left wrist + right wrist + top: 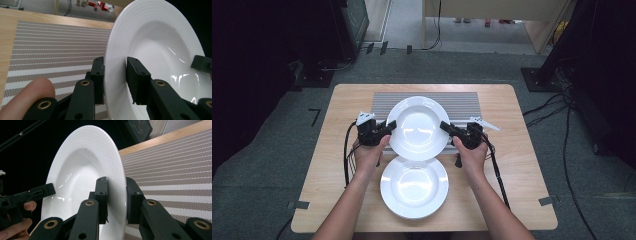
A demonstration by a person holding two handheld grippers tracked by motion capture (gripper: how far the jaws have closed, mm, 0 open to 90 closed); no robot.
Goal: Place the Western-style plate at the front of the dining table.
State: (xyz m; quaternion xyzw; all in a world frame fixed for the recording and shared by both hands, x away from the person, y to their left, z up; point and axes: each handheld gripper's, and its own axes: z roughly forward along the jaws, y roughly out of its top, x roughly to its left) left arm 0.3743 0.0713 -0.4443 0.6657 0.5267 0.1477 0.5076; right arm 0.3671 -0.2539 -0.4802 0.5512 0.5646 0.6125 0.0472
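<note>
Upper plate (418,127) is held between both grippers, above the striped mat (462,102). Left gripper (385,129) pinches its left rim, right gripper (447,127) its right rim. Judging by that: pickup done, set-down left. Second plate (414,187) lies on the bench (512,165) just behind the grippers, rims overlapping from the high view. Mat ahead is bare, bench edges well apart from both grippers.

Left gripper (387,127) and right gripper (446,126) face inward, fingers (98,75) apparently clamped.
</note>
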